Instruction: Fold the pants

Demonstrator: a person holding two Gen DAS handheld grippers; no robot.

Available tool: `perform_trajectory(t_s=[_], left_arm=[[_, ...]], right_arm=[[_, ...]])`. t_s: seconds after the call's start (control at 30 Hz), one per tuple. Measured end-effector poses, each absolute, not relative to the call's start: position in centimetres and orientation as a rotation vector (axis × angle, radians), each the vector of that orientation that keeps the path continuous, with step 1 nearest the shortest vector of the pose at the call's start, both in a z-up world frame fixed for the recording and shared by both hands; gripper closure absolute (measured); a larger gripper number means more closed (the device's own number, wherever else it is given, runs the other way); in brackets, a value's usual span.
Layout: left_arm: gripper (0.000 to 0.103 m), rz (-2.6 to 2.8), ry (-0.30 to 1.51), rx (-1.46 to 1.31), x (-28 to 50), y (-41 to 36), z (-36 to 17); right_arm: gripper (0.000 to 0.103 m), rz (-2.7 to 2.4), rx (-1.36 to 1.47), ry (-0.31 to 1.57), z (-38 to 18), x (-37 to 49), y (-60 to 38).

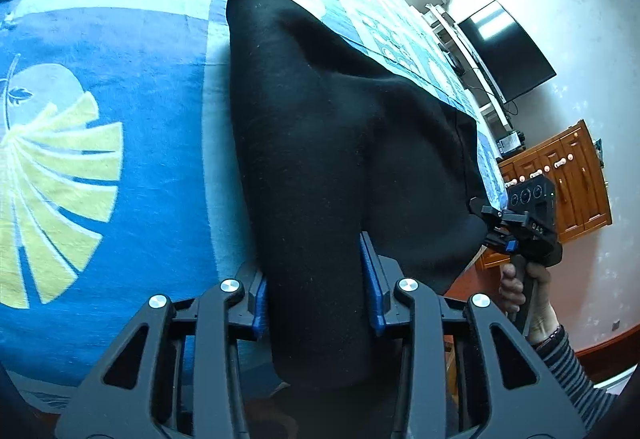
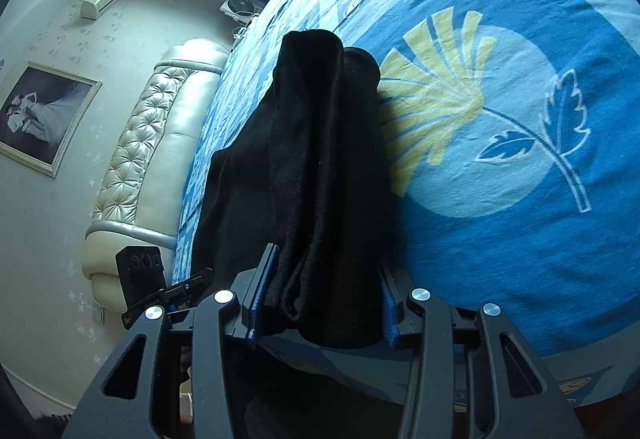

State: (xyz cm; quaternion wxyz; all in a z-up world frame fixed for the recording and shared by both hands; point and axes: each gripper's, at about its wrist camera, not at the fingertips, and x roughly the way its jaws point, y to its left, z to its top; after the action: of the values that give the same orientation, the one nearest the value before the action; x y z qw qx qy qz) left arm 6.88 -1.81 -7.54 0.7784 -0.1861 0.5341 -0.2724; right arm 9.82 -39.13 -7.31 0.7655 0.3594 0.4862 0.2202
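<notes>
Blue bedspread [image 1: 120, 51] with a yellow fan print fills both views, and the black pants [image 1: 320, 143] lie bunched across it, centre frame. Left hand-held gripper [image 1: 318, 283] is clamped on one end of the fabric; right hand-held gripper [image 2: 326, 295] pinches a folded bundle. Cloth hides the pad faces. Cream headboard [image 2: 160, 143] at left, wooden cabinet [image 1: 576, 183] at right.

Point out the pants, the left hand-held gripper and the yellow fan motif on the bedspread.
pants [image 1: 320, 143]: left wrist view, middle of the black cloth.
left hand-held gripper [image 1: 318, 295]: left wrist view, midway between its blue pads, cloth between them.
yellow fan motif [image 2: 436, 95]: right wrist view, centre of the fan.
</notes>
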Motion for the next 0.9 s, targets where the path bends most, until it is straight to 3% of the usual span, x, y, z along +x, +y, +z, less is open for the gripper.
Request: perform_trajectory(t_s=[0.9], left_arm=[[0.062, -0.498, 1.139, -0.472, 4.4, 3.5, -7.3]], right_arm=[[0.058, 0.575, 0.757, 1.093, -8.3, 12.3, -34.2]])
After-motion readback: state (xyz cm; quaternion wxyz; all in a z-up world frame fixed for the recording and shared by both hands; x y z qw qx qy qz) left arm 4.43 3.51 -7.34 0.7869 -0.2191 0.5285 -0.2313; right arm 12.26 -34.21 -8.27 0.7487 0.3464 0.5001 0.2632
